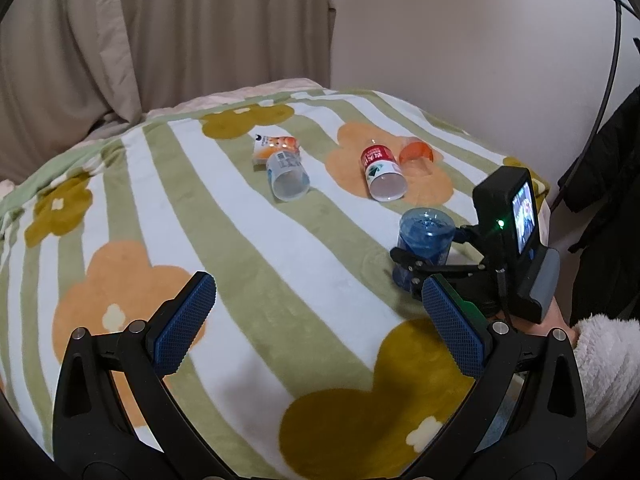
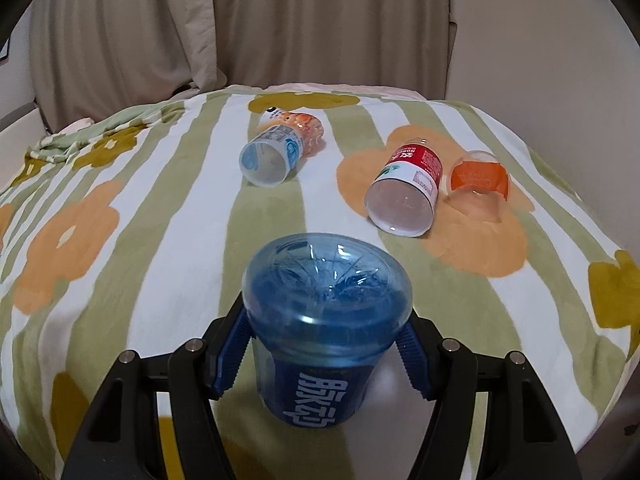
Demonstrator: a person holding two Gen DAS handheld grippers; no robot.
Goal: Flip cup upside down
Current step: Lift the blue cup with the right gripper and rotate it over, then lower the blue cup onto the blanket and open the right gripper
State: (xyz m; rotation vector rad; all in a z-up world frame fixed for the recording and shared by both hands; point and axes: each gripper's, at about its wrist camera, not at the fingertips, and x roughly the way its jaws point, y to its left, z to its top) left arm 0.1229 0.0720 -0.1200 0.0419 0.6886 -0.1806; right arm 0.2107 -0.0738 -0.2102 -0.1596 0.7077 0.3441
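A blue translucent cup [image 2: 326, 332], cut from a bottle, stands with its closed base up and white lettering upside down. My right gripper [image 2: 324, 356] is shut on it, one blue pad on each side. The same cup shows in the left wrist view [image 1: 424, 240], held by the right gripper [image 1: 416, 270] just above the flowered blanket [image 1: 280, 248]. My left gripper [image 1: 316, 320] is open and empty, low over the blanket, left of the cup.
Three other cut-bottle cups lie on their sides further back: a pale blue one [image 2: 270, 158], a red-labelled one [image 2: 408, 192], an orange one [image 2: 478, 182]. A small orange carton [image 1: 274, 148] lies behind the pale blue one. Curtain and wall stand behind the bed.
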